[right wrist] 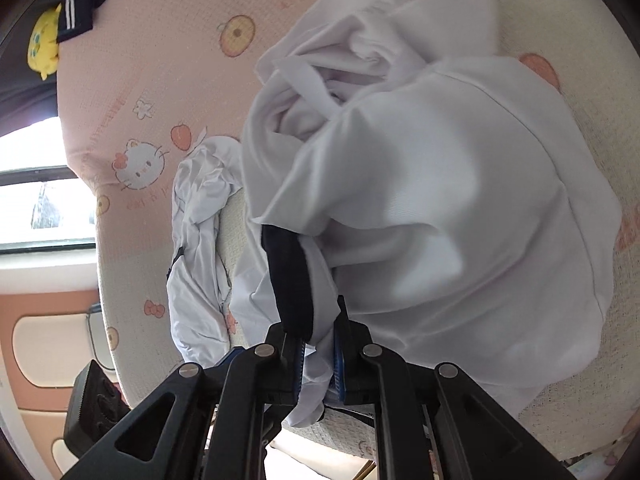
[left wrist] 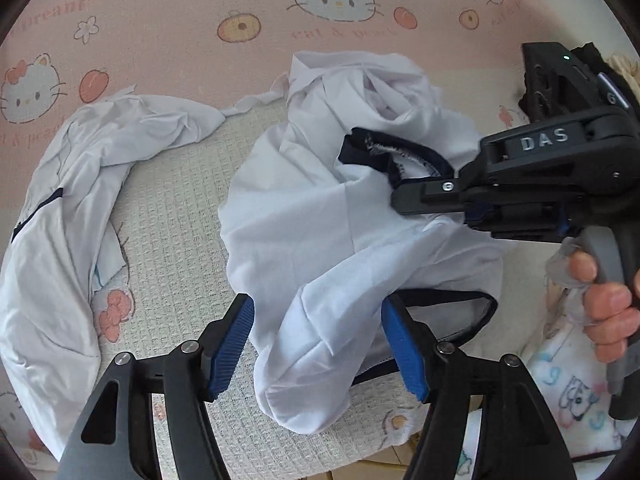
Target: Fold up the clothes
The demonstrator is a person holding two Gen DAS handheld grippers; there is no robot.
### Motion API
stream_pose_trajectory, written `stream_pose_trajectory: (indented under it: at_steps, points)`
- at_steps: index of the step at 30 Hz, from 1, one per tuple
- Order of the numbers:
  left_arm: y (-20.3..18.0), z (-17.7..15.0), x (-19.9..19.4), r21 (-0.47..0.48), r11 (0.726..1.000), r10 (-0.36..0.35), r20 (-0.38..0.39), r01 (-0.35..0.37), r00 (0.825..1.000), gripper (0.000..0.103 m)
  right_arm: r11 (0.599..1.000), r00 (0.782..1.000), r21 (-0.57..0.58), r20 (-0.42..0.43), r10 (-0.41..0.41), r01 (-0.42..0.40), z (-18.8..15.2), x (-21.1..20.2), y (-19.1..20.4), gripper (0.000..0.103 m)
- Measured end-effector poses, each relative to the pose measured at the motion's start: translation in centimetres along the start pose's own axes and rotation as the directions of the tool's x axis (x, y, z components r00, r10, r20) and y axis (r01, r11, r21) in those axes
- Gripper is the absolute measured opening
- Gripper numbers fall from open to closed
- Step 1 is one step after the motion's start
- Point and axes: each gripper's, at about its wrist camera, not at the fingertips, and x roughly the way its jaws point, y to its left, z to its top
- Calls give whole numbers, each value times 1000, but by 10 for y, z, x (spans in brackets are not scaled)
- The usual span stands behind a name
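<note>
Nothing here is folded yet, as far as I can judge. The white shirt with navy trim (left wrist: pixel 340 240) lies in a crumpled heap on the bed's Hello Kitty sheet (left wrist: pixel 168 20), bunched up with its navy collar (left wrist: pixel 384 152) twisted on top and a navy-edged hem poking out at the near side of the heap. A second white garment (left wrist: pixel 60 208) sprawls in a loose arc to the left of that shirt, apart from it and just as unsorted. The right tongs (right wrist: pixel 316 356) are clamped together on the shirt, with white cloth and a strip of the dark trim (right wrist: pixel 290 280) pinched between the blue pads; seen from the other side they reach in from the right of the heap, near the collar, with the person's hand (left wrist: pixel 604 304) squeezing the handle. The left tongs (left wrist: pixel 318 344) stand apart at the near end of the shirt, a rumpled fold of white fabric lying between the pads without being pressed. To my eye the job is at its very start: the shirt has to be lifted or shaken out and spread flat on the sheet before any fold can be made, and the other garment left of it waits its turn.
</note>
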Motion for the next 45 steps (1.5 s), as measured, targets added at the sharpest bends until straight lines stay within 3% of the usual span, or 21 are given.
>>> stream_pose_trajectory:
  at_steps: [3,4,5,7,10,13,16,23,29,33,37,40,45]
  points:
    - [-1,-1,4,25,1000,3,35,-4,999,63,998,999,44,10,44,-45,-2,0,-8,12]
    - [-1,-2,5,36,999,7,43,-8,999,56,996,998,64,17,61,-62,-2,0,-10,22]
    - [-2,-2,6,46,999,9,49,-11,999,49,993,998,91,18,68,-69,-3,1,-12,47]
    - [-1,-5,8,42,999,-6,35,4,999,28,986,996,141,11,90,-91,-6,2,-15,72]
    - [3,-8,8,12,999,-46,37,46,998,19,982,992,140,27,124,-126,-12,1,-9,72]
    - [4,-10,3,4,996,-84,51,84,995,16,979,988,132,14,155,-155,-17,7,0,72]
    - [5,-10,-1,0,996,-86,63,86,994,16,956,975,202,-26,221,-211,-25,23,-1,72]
    - [16,-8,-9,-65,992,-99,97,106,990,15,947,977,270,-71,202,-176,-46,38,-2,72]
    - [25,-8,-17,-100,987,-115,128,128,985,15,929,962,269,-23,271,-255,-39,31,13,72]
    - [28,-11,-23,-106,984,-127,154,144,980,15,933,972,289,-31,231,-212,-35,35,12,72]
    - [29,-12,-23,-118,982,-129,153,148,980,12,915,963,331,-61,264,-230,-43,47,12,72]
    - [28,-11,-28,-117,981,-138,164,158,977,12,909,959,335,-45,280,-249,-46,53,18,72]
    - [22,-9,-33,-93,981,-155,169,172,973,12,905,961,326,59,270,-274,-36,49,20,72]
